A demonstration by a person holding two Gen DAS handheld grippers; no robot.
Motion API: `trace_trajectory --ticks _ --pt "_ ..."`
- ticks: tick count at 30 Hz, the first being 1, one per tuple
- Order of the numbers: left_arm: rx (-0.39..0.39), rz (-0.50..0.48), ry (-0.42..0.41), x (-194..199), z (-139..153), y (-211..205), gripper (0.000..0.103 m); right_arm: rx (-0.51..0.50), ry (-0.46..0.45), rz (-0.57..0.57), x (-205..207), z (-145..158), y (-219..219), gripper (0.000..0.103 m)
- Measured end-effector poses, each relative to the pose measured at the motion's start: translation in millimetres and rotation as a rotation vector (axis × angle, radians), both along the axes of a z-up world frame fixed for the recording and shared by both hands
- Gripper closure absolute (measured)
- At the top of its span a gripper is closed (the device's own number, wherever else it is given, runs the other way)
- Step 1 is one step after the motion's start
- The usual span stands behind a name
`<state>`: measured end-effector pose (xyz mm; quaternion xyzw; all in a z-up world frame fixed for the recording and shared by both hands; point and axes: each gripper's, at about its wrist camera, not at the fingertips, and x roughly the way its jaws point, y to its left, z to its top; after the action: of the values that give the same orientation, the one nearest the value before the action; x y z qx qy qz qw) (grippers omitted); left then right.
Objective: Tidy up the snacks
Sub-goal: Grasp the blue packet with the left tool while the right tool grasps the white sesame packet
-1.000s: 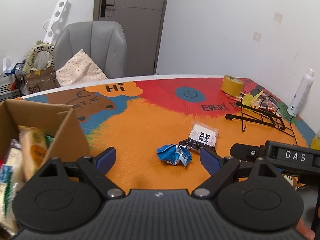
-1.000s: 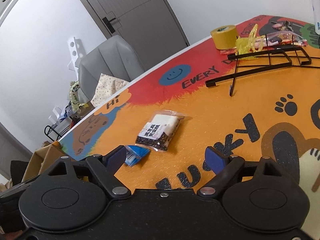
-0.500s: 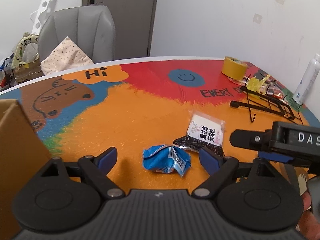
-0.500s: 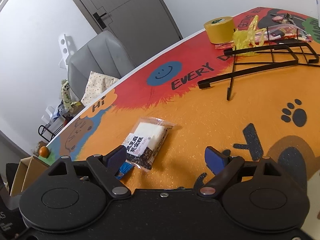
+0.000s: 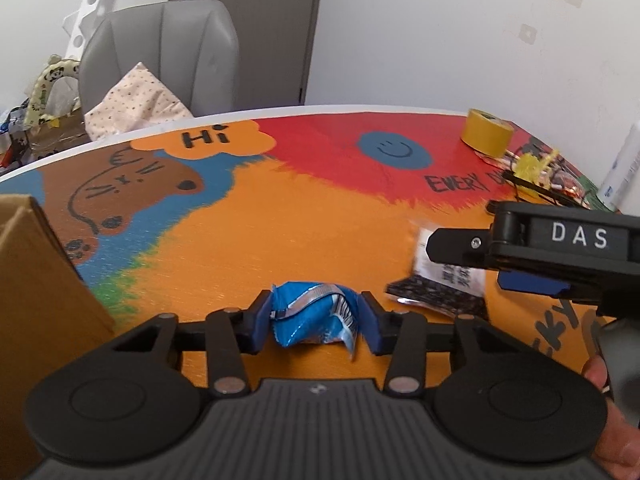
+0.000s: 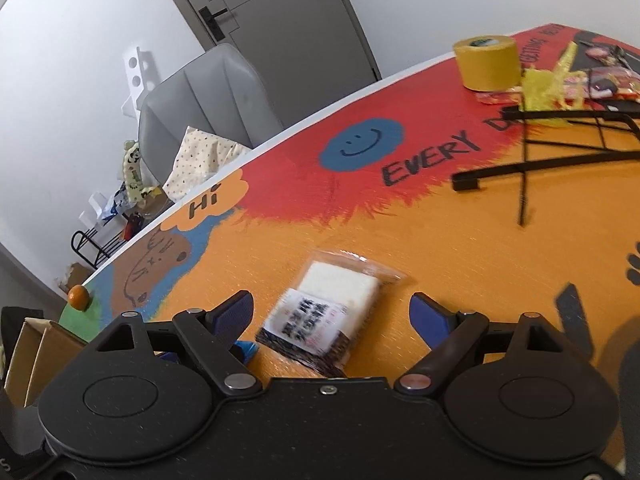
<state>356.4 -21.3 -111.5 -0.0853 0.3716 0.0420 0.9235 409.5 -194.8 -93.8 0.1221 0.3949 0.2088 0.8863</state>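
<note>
My left gripper (image 5: pixel 313 317) pinches the blue snack packet (image 5: pixel 316 318); my right gripper (image 6: pixel 332 312) gapes wide around the black-and-white snack pack (image 6: pixel 328 312)

On my right gripper (image 5: pixel 532 284) I read "DAS" in white letters along its side. The table (image 5: pixel 304 232) carries "Hi" in an orange cloud at the far left and "EVERY D…", cut off, in black on the right. The packet (image 6: pixel 324 316) between my right fingers has black characters on a white label, too blurred to read.
</note>
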Motion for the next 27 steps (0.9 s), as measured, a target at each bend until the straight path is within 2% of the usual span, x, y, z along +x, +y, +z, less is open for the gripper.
trace_trajectory --ticks 5,7,9,12,13,27 --pt "-0.013 0.03 -0.013 -1 2 11 0.062 -0.032 -0.017 0.008 8 0 18 0.016" --pt "-0.017 0.034 -0.015 0 2 13 0.062 -0.056 -0.021 0.011 9 -2 24 0.02" --pt "-0.018 0.033 -0.017 -1 2 13 0.062 -0.086 -0.005 0.015 11 -6 28 0.033" --pt "-0.021 0.034 -0.018 -1 2 14 0.063 -0.152 -0.035 0.011 8 -7 29 0.053" --pt "-0.023 0.035 -0.019 -1 2 14 0.063 -0.157 -0.035 0.013 7 -6 27 0.054" --pt "-0.024 0.027 -0.026 -15 9 4 0.069 -0.088 -0.003 0.015 -19 -5 -9 0.058"
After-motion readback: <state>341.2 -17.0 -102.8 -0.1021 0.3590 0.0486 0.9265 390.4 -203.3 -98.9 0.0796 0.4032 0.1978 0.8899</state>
